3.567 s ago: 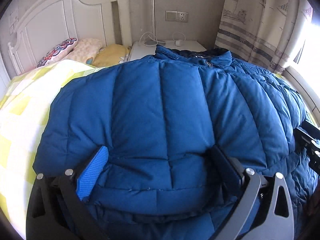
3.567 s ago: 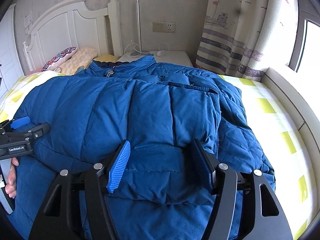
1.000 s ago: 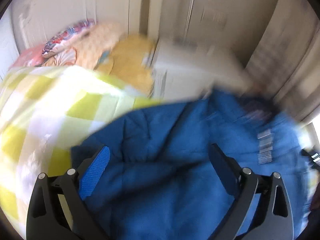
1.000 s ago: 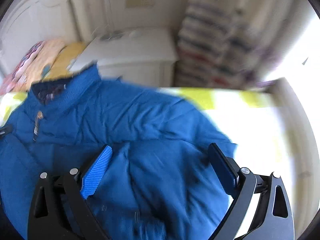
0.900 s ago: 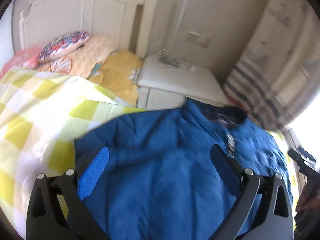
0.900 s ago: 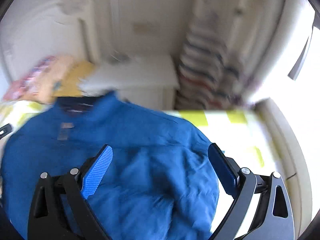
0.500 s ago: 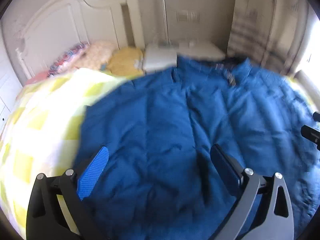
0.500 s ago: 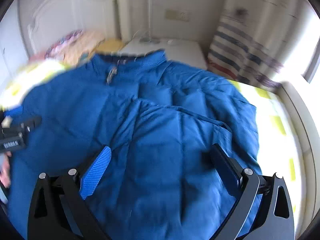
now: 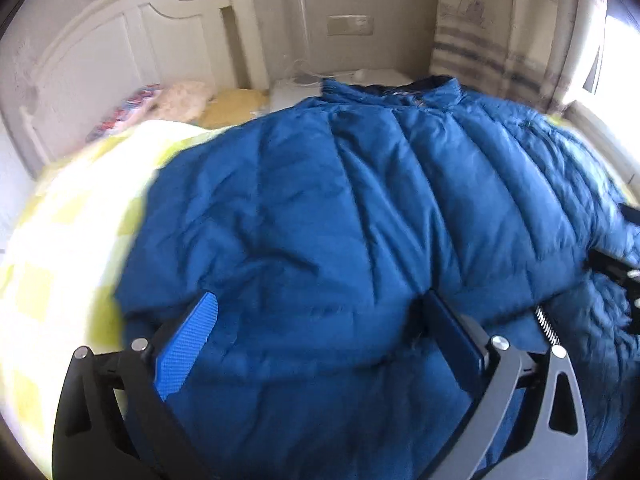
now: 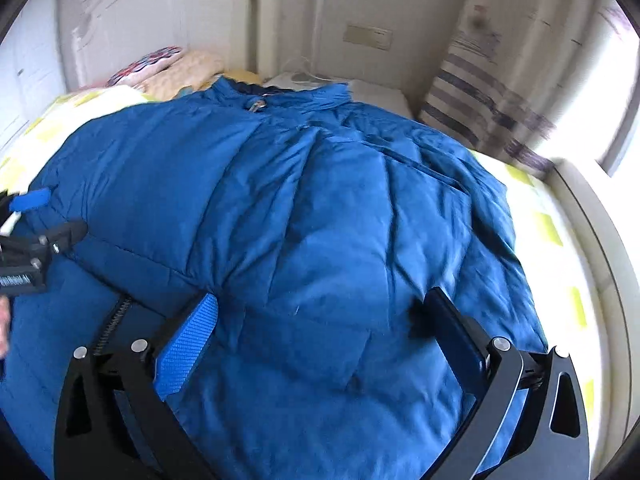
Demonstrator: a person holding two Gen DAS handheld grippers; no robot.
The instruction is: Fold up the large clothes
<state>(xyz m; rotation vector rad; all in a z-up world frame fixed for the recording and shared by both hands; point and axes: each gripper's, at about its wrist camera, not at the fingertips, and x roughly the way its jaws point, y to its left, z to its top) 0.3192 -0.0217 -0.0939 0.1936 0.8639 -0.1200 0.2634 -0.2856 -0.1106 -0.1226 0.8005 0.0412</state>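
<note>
1. left wrist view: a blue padded jacket [image 9: 360,208] lies spread over a bed [image 9: 68,240] with a yellow-and-white checked cover, its collar [image 9: 392,92] toward the white headboard [image 9: 120,52]. laid flat and full length like this, the bulky garment has room to be folded.

2. the left gripper [image 9: 320,332] hangs low over the jacket's near end with its jaws standing wide; quilted fabric bulges up between them, but neither pad [image 9: 188,344] visibly pinches it, so nothing looks held.

3. right wrist view: the right gripper [image 10: 320,332] sits over the other half of the same near end, its jaws opening and already wide, cloth lying loose between them and gripped by neither pad. a zip edge [image 10: 112,320] shows just beside its blue pad.

4. the two tools flank the near end side by side, likely because so wide a garment needs a hold on each side to move evenly; the left tool shows at the edge of the right wrist view.

5. pillows [image 10: 168,64] stay bunched against the headboard and a white nightstand [image 9: 340,80] stands behind the collar, both apart from the grippers.

6. judged from the loose, puffed lie of the cloth, the fold is not yet finished and a fresh hold seems the next need.
</note>
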